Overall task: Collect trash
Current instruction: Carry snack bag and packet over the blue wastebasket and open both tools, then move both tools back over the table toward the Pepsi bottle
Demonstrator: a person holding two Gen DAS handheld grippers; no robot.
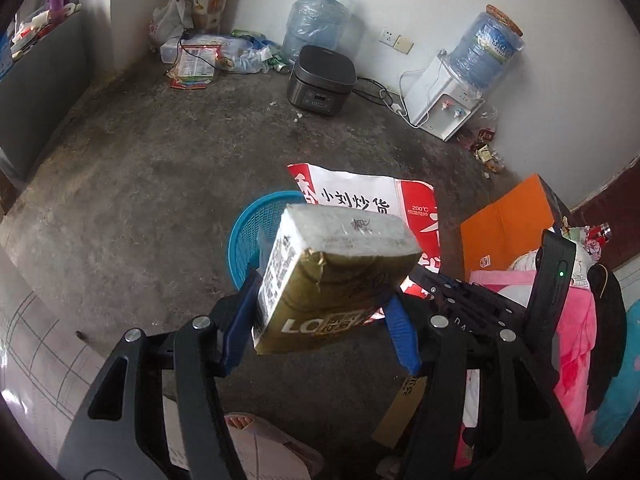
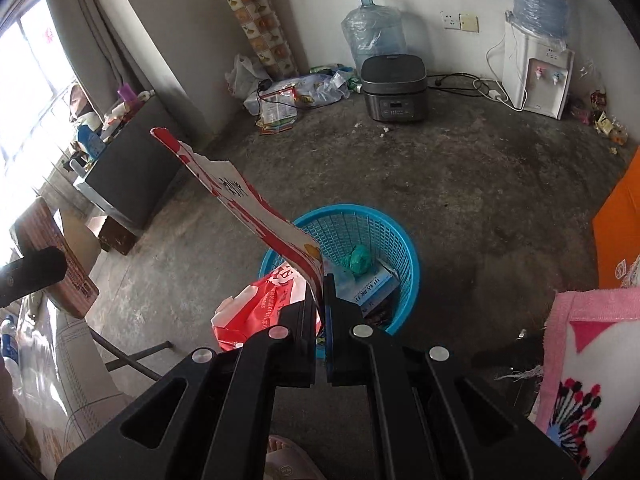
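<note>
While the left gripper (image 1: 320, 312) clamps a gold carton (image 1: 332, 280), only the right view reveals the blue basket's (image 2: 404, 240) contents; the right gripper (image 2: 320, 300), raised above it, pinches a red-and-white bag (image 2: 240, 200).

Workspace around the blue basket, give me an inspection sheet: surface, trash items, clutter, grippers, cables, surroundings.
Surface: bare concrete floor, stained, with small crumbs.
Job's things: blue basket holds a green wad and a blue box; gold carton and red-and-white paper bag are held in the air; a red plastic bag lies beside the basket.
Clutter: wrappers and bags at the far wall; scraps by the dispenser.
Grippers: left gripper shut on the carton; right gripper shut on the paper bag's edge.
Cables: cords run along the wall behind the rice cooker.
Surroundings: water dispenser, spare water jug, orange box, pink fabric.
</note>
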